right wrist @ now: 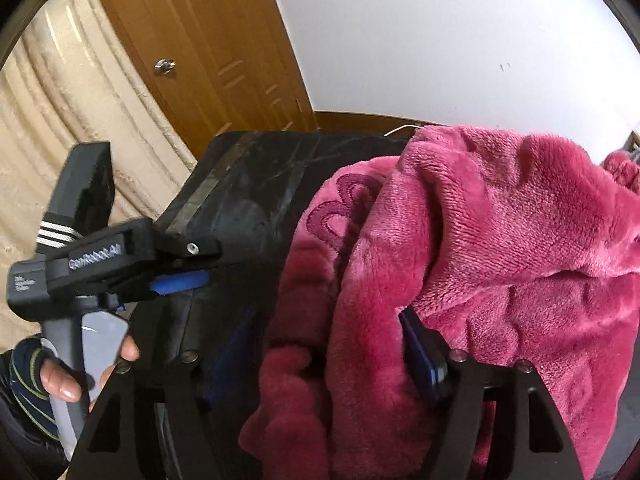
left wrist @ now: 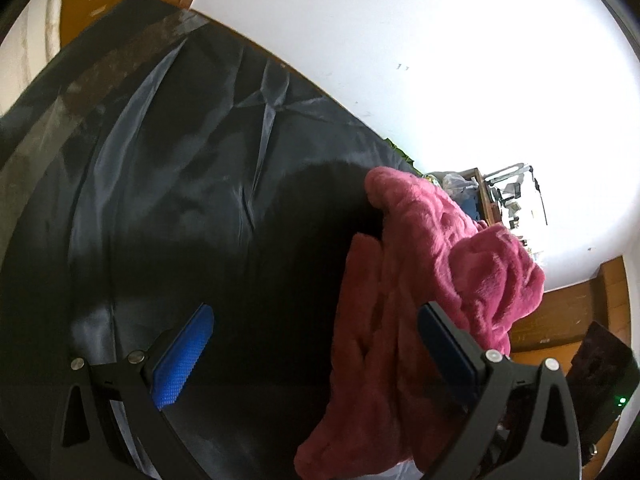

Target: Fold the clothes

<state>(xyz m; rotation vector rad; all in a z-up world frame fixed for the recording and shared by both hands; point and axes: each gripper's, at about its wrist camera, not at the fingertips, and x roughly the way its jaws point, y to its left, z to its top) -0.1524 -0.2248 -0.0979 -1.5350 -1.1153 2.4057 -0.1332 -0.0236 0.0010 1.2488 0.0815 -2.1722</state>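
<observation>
Two grippers: both show, each from its own wrist view.
Left gripper (left wrist: 316,354): fingers spread wide, nothing pinched; the blue pad (left wrist: 182,356) at 8 o'clock shows fully, while the pad at 4 o'clock is dark and edge-on against the cloth.
Right gripper (right wrist: 316,364): fingers stand wide apart; the left finger is lost in shadow, and whether the cloth is gripped cannot be told.
Pink fleece garment (left wrist: 420,292): bunched on the dark cover (left wrist: 180,184), from centre toward 4 o'clock in the left view; it fills 2 to 6 o'clock in the right view (right wrist: 480,260), its lower edge cut off by the frame.
Embossed pattern (right wrist: 340,208): partly folded under, not readable.
Person's hand (right wrist: 68,380): at 8 o'clock in the right view, holding the left gripper's handle; wrist cut off.
Wooden door (right wrist: 192,40): at 11 o'clock, with a metal knob.
</observation>
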